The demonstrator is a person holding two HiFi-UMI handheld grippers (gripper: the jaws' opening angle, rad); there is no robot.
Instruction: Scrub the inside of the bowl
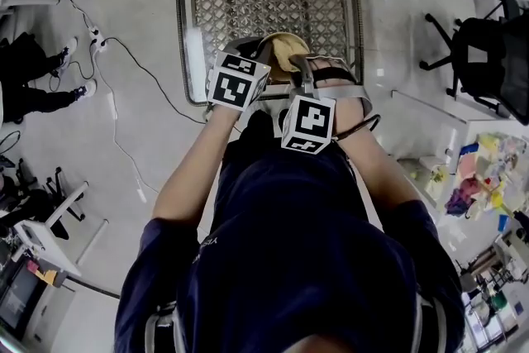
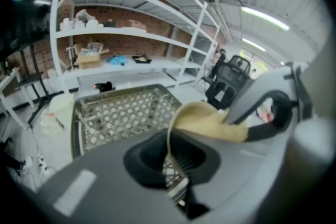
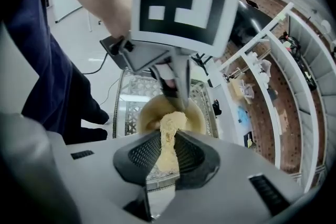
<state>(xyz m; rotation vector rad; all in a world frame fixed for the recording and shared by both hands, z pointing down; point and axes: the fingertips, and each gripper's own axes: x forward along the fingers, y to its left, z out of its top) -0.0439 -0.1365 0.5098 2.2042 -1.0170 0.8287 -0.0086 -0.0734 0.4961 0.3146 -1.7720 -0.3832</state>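
A tan bowl point(image 1: 283, 50) hangs tilted over a wire basket point(image 1: 187, 21). My left gripper point(image 1: 264, 55) is shut on the bowl's rim. In the left gripper view that thin rim point(image 2: 170, 147) runs between the jaws of the left gripper point(image 2: 176, 168), and the bowl's inside point(image 2: 207, 120) opens to the right. My right gripper point(image 1: 299, 69) is shut on a pale yellow scrub pad point(image 3: 168, 136), which reaches from the right gripper point(image 3: 163, 160) into the bowl point(image 3: 148, 113). The left gripper's fingers point(image 3: 177, 86) clamp the far rim in the right gripper view.
The wire basket point(image 2: 121, 113) stands on a pale floor. White shelves point(image 2: 121, 29) with boxes lie beyond it. A black office chair point(image 1: 483, 54) is at the right, and cables point(image 1: 111, 62) and a bystander's feet point(image 1: 74, 70) at the left.
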